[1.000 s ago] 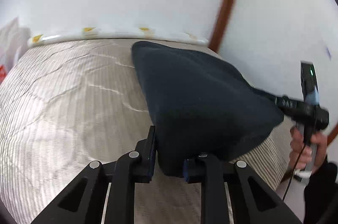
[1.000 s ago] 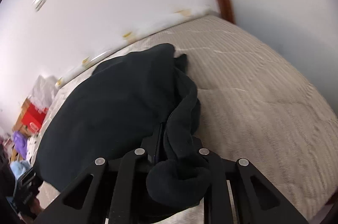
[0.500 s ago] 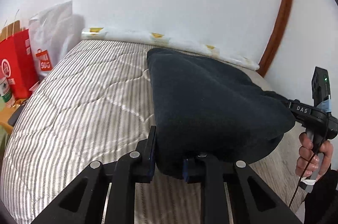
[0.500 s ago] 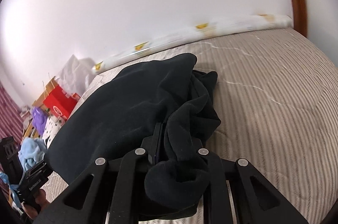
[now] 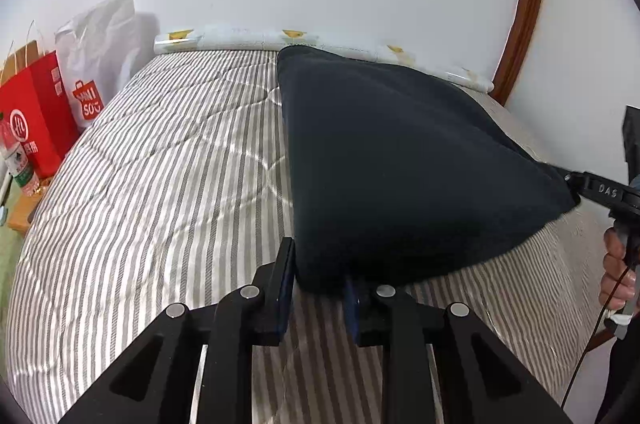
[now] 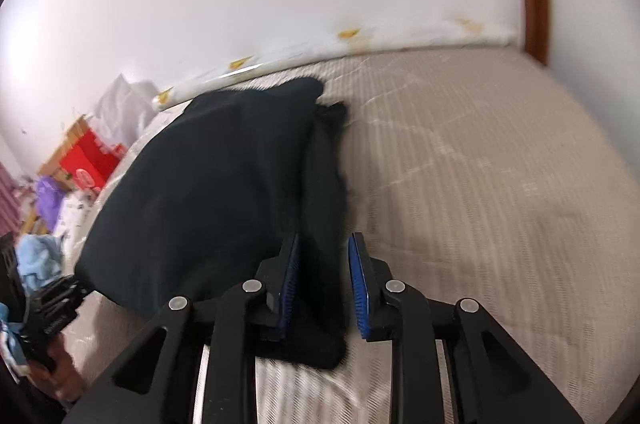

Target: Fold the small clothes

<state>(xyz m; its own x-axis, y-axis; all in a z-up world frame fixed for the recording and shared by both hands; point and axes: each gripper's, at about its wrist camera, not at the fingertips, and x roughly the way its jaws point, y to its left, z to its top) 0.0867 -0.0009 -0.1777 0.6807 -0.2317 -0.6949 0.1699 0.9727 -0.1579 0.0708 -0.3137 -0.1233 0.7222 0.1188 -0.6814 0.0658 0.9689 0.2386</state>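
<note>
A dark navy garment (image 5: 400,160) is stretched above the striped mattress (image 5: 160,184). My left gripper (image 5: 318,276) is shut on its near left corner. In the right wrist view the same garment (image 6: 224,192) hangs in a bunch, and a thick fold of it sits between the blue pads (image 6: 358,288) of my right gripper (image 6: 322,280). The pads stand slightly apart around the fold, with a gap showing on the right side. The right gripper also shows at the garment's far corner in the left wrist view (image 5: 576,184).
A rolled white sheet (image 5: 320,42) lies along the wall at the head of the mattress. Red and white shopping bags (image 5: 60,104) stand left of the bed. A brown door frame (image 5: 524,4) is at the right. Clutter (image 6: 44,224) lies on the floor at the left.
Both grippers swung left and lifted the garment toward the bed's middle. The right gripper's jaws have parted a little and the bunched fold has slipped lower between them.
</note>
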